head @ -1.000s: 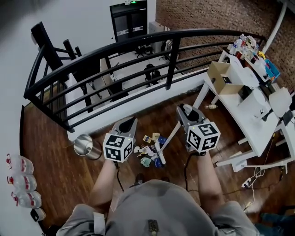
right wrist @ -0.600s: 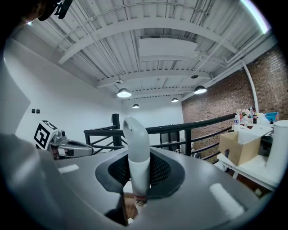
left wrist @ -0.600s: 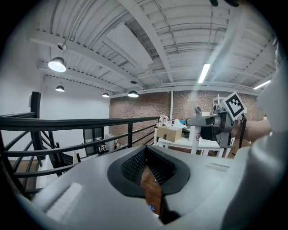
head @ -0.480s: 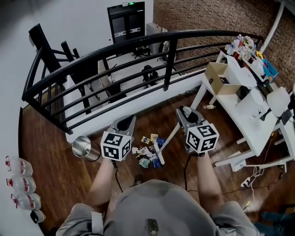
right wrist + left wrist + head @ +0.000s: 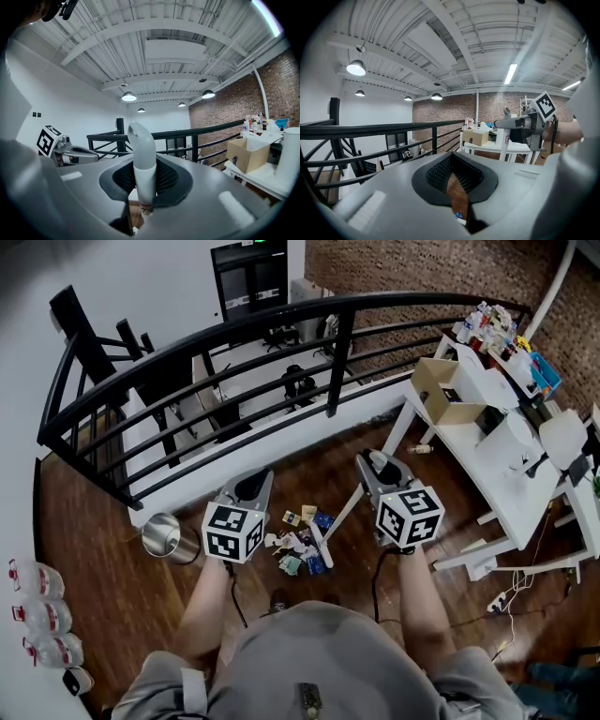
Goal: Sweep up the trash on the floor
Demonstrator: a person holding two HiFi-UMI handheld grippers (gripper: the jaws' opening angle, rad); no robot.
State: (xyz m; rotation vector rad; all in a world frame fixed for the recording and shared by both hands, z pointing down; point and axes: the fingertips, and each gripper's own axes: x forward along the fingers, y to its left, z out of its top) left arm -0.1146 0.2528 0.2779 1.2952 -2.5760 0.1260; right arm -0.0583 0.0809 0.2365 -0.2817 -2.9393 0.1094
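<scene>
Trash (image 5: 300, 545) lies piled on the wood floor (image 5: 103, 559), between left gripper (image 5: 253, 484) and right gripper (image 5: 371, 468).
Left jaws are pressed together on nothing; right jaws pinch a white handle (image 5: 143, 159), seemingly a broom's, slanting down to the pile. A black railing (image 5: 234, 338) runs beyond.

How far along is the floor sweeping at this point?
Done: the trash lies bunched in one pile. In hand: the right claw grips the white broom handle; the left claw is shut, empty. Left: getting the pile off the floor.
</scene>
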